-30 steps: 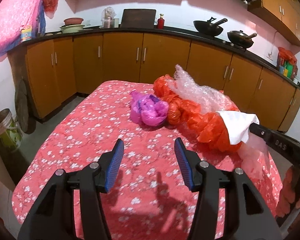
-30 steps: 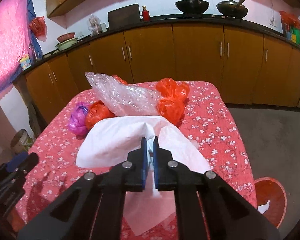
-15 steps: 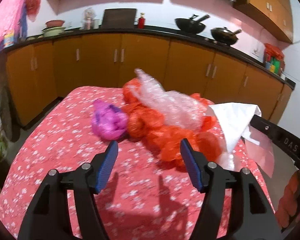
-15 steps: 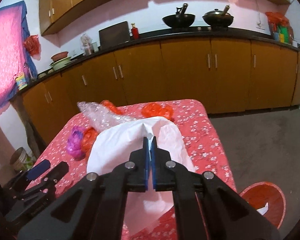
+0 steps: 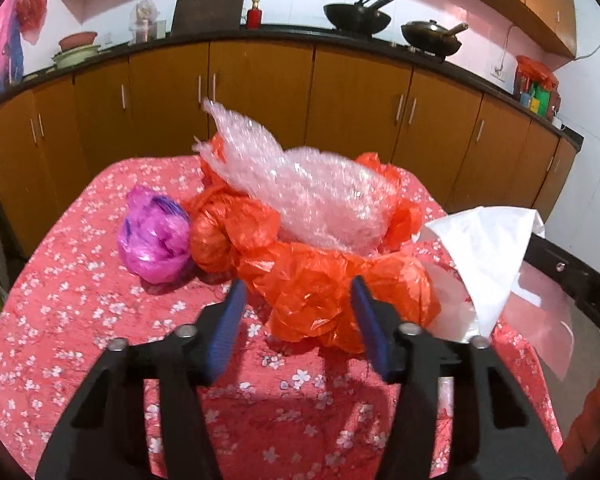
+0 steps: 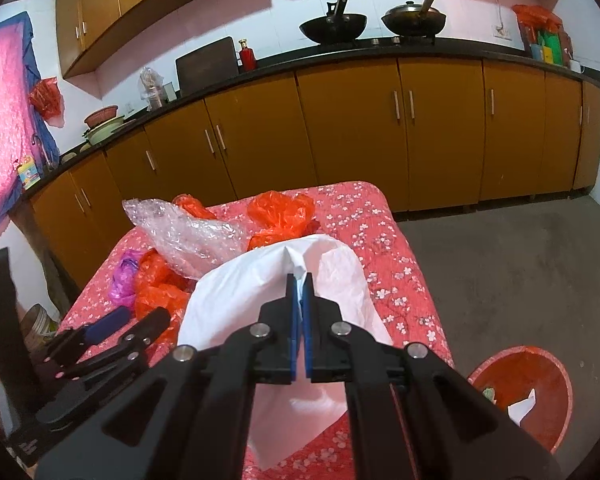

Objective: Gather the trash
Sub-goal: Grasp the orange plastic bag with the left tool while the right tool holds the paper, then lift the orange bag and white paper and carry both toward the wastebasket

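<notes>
Right gripper [image 6: 301, 286]: jaws clenched on white plastic bag [image 6: 260, 280], which hangs open below them. Left gripper [image 5: 296, 300]: jaws released, just been closing, orange plastic bags [image 5: 320, 276] between and ahead, untouched. Bubble wrap [image 5: 300, 192] and purple bag [image 5: 154, 240] beyond, on worktop [image 5: 80, 320].

Left gripper [image 5: 298, 304] closing; right gripper [image 6: 299, 286] clamped

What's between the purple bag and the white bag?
In the left wrist view, crumpled orange plastic fills the stretch from the purple bag to the white bag, with bubble wrap on top.
</notes>
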### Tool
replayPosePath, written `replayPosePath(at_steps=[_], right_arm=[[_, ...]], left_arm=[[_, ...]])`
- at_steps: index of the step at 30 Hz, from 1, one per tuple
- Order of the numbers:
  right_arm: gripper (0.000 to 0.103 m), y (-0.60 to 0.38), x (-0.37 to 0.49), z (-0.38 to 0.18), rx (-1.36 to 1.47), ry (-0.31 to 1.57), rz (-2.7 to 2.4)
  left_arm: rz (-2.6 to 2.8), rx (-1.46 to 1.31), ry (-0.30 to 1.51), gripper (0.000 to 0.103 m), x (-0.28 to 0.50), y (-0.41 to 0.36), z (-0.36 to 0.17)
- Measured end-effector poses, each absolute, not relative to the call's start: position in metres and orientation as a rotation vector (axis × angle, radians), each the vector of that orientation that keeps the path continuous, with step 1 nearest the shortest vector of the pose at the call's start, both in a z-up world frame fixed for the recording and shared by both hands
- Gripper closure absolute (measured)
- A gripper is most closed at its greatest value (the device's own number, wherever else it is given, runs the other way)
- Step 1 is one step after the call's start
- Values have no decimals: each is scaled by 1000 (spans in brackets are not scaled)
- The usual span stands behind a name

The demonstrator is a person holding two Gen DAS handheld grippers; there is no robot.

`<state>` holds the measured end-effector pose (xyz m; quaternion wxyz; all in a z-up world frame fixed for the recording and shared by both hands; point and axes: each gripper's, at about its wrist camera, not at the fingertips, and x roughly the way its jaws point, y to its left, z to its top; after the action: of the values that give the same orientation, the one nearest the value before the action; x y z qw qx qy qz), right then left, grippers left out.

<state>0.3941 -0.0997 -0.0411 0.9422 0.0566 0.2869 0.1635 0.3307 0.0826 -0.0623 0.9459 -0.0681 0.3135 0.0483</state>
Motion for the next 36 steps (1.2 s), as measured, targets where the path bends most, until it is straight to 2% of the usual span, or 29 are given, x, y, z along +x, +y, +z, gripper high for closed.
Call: replayPosePath(at_steps=[1, 4, 5, 6, 22, 36], right_arm=[[99, -99, 394, -42, 113, 587, 334], [99, -98, 394, -43, 109, 592, 335], [99, -98, 394, -43, 106, 594, 335], [99, -97, 394, -44, 103, 596, 334], [99, -89, 383, -29, 98, 574, 382], [99, -103, 363, -11, 105, 533, 378]], left_arm=[[95, -152, 654, 68, 333, 84, -65], [84, -166, 659, 82, 334, 86, -68], [79, -159, 658, 92, 334, 85, -67], [78, -150, 654, 95, 333, 84, -67], [106, -143, 565, 97, 276, 113, -35], [191, -126, 506, 97, 260, 123, -11]])
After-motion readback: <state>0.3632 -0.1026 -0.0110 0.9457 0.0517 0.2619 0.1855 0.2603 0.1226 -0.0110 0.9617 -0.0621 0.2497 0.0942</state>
